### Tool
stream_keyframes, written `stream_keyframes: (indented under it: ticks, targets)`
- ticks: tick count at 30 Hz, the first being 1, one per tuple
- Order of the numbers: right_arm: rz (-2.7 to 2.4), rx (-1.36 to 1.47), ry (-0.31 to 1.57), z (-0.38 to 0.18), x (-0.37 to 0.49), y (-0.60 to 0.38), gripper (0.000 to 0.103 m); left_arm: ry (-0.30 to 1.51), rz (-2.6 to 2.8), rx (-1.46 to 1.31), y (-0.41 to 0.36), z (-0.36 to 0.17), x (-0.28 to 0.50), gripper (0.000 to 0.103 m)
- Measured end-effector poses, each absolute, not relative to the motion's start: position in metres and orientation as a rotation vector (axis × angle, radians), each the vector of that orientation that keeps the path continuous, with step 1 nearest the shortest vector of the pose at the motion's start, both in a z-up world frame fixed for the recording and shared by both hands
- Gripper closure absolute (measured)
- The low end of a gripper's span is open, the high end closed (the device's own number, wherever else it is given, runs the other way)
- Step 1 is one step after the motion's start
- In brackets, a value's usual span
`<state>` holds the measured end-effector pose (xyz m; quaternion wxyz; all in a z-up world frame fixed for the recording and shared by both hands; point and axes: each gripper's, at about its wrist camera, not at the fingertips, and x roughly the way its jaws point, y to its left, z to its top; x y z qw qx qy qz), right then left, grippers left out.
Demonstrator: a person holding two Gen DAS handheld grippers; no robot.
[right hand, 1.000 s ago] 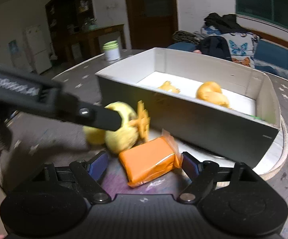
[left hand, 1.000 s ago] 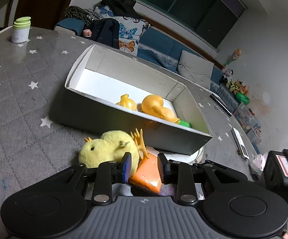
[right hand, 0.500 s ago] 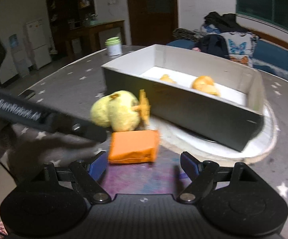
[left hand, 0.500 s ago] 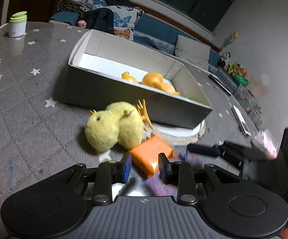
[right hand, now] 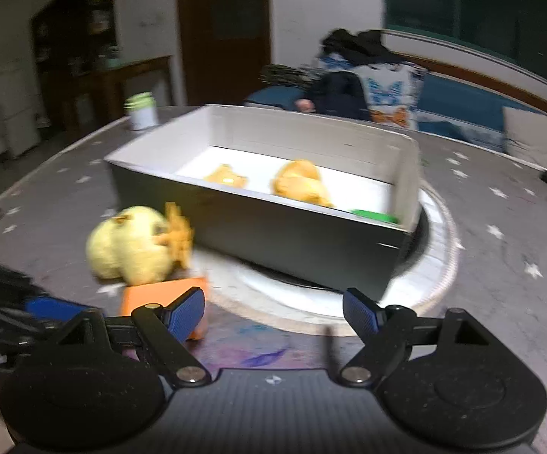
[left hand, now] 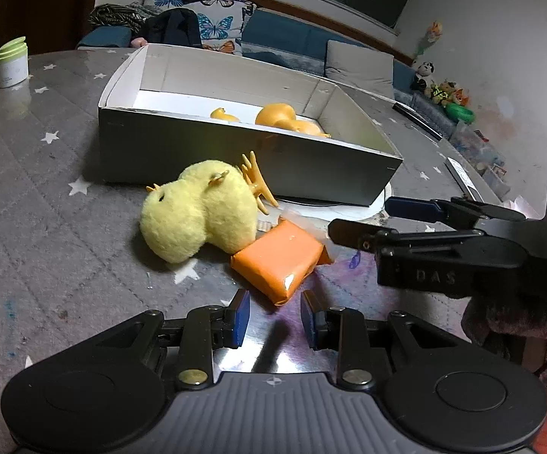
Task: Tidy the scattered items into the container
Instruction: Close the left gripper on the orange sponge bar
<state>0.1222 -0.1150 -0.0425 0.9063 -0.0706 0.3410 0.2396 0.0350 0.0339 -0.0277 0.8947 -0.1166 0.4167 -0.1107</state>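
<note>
We hold the left gripper (left hand: 275,317) just short of the orange packet (left hand: 279,259), pads slightly apart and empty, lined up to pinch its near corner; our right gripper (right hand: 273,312) gapes wide, empty, facing the box (left hand: 197,159), where 2 toys already lie

The grey table (left hand: 27,227), quilted and scattered with white stars, carries a long open box (left hand: 235,159) whose far end sits over a round white mat (right hand: 439,242). Just in front of the box lies a fluffy yellow plush chick (left hand: 197,215), on its side and touching an orange wrapped packet (left hand: 277,261) — both directly on the cloth. A white jar with a green lid (left hand: 12,62) stands well apart near the far edge, and purple scribbles (right hand: 265,355) stain the surface close by.
</note>
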Motion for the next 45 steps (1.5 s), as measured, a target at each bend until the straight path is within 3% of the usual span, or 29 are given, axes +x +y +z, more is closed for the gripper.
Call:
stream_keyframes:
  ticks: [34,37,39,45]
  targets:
    - [0.807,-0.213,0.727,-0.050,0.091,-0.064,0.022,0.835,-0.179,-0.432,0.083,-0.027,0.042,0.073]
    - [0.777,-0.207,0.725,-0.051,0.089,-0.056,0.026,0.850,-0.192,-0.442,0.080,-0.030,0.045,0.073]
    - [0.764,-0.216,0.727,-0.053,0.088,-0.053,0.035,0.854,-0.199,-0.441,0.077,-0.031,0.046,0.073]
    - [0.757,-0.251,0.717,-0.054,0.084,-0.056,0.042,0.861,-0.258,-0.449,0.067,-0.032,0.048,0.073]
